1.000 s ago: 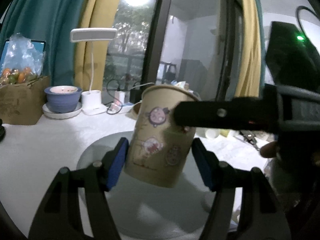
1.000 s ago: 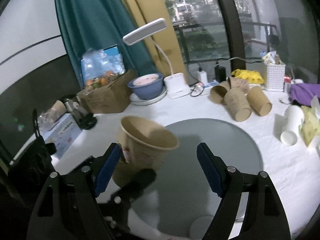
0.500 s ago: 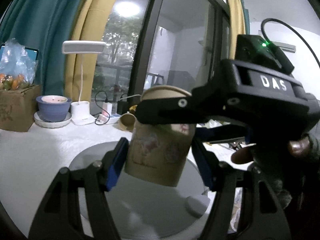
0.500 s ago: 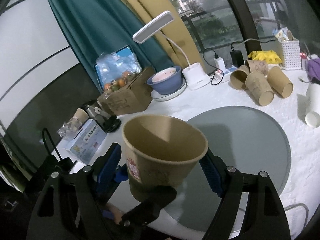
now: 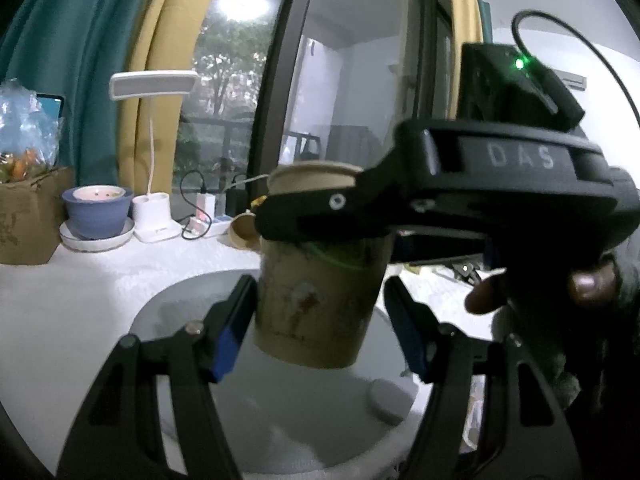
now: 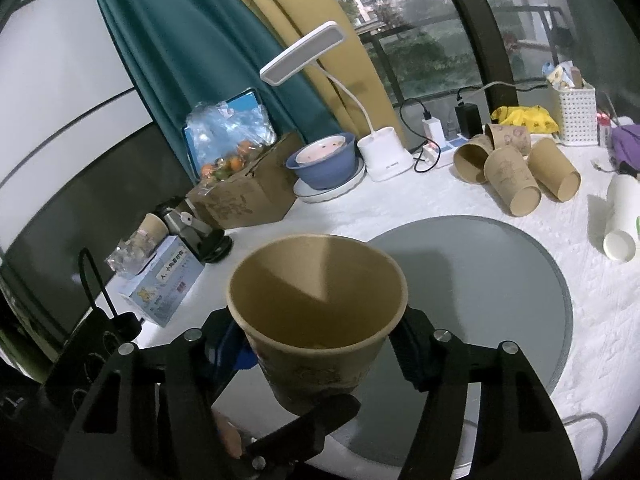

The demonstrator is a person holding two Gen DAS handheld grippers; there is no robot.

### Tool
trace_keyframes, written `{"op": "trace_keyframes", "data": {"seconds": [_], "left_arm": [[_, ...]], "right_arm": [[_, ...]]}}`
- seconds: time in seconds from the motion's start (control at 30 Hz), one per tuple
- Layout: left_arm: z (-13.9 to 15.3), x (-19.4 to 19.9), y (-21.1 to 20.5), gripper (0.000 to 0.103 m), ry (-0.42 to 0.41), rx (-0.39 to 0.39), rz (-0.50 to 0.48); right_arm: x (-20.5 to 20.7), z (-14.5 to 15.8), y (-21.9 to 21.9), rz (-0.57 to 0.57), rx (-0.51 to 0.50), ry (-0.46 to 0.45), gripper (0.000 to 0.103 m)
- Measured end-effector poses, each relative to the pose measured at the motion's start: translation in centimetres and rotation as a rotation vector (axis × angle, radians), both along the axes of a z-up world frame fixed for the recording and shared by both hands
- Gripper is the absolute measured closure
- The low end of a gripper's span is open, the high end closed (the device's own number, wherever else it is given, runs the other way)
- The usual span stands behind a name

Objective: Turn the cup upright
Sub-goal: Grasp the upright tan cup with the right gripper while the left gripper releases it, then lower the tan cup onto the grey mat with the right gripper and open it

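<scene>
upright cup [image 6: 316, 320] between right jaws

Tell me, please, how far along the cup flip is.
Done: the cup is mouth-up and nearly vertical. In hand: it hangs above the mat, between the fingers of the right gripper, which look closed on it below the rim. The left gripper brackets its lower half, and its grip is unclear. Left: set the cup down on the mat and let go.
</scene>
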State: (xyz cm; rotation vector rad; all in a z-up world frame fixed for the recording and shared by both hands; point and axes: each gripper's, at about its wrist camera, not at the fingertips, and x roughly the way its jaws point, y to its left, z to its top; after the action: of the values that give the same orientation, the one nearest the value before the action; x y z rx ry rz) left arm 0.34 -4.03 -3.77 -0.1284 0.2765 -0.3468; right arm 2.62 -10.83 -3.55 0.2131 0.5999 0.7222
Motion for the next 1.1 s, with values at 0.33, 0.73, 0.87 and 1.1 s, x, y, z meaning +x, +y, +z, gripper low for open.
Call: {"op": "trace_keyframes", "data": {"seconds": [0.33, 0.73, 0.87, 1.1], "left_arm": [[-1.3, 0.8, 0.5, 0.022, 0.113, -0.001, -0.023], [-2.8, 2.9, 5.1, 0.022, 0.307, -0.062, 0.154], [-2.7, 3.2, 6.6, 0.022, 0.312, -0.065, 0.211], [-2.6, 5.0, 8.8, 0.022, 0.331, -0.096, 0.263]], "right_arm": [[0.3, 0.4, 0.3, -0.051, -0.073, -0.066, 0.036], [2.6, -0.9, 1.3, -0.135, -0.178, -0.139, 0.036], [3.7, -2.1, 2.0, -0.143, -0.23, -0.14, 0.036], [6.1, -3.8, 3.1, -0.157, -0.31, -0.145, 0.036]]}}
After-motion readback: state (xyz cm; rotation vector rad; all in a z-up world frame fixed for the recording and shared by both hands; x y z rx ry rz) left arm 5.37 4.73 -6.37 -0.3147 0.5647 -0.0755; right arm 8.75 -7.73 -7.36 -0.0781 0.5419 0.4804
